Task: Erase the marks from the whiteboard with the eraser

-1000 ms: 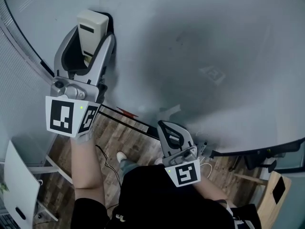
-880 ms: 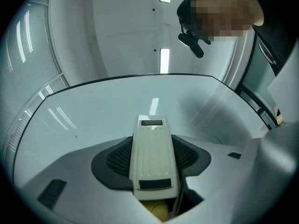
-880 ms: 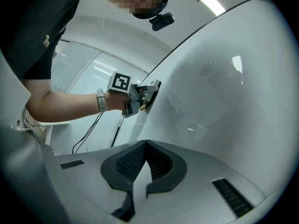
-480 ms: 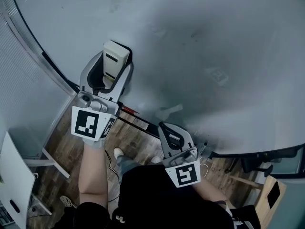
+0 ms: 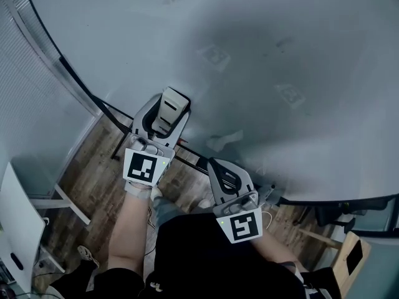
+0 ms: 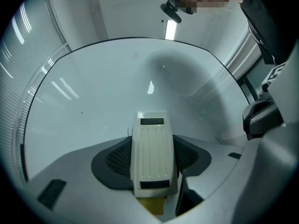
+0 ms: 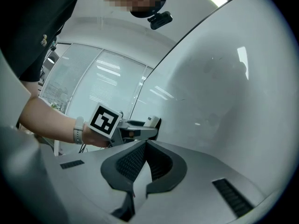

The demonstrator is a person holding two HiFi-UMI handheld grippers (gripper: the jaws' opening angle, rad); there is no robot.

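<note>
Low on the glossy whiteboard (image 5: 268, 48) in the head view, the left gripper (image 5: 169, 106) is clamped on the cream plastic eraser (image 5: 167, 116) near the board's bottom edge, while faint grey smudges (image 5: 215, 55) sit higher up, so a stroke this low would likely miss them. Along the left gripper view, the ribbed, wedge-shaped shell sits between textured black pads (image 6: 117, 160), and its smooth sides might slip under pressure. From the right gripper view, the right gripper (image 7: 144, 164) is pressed together on nothing, clear of the board.
</note>
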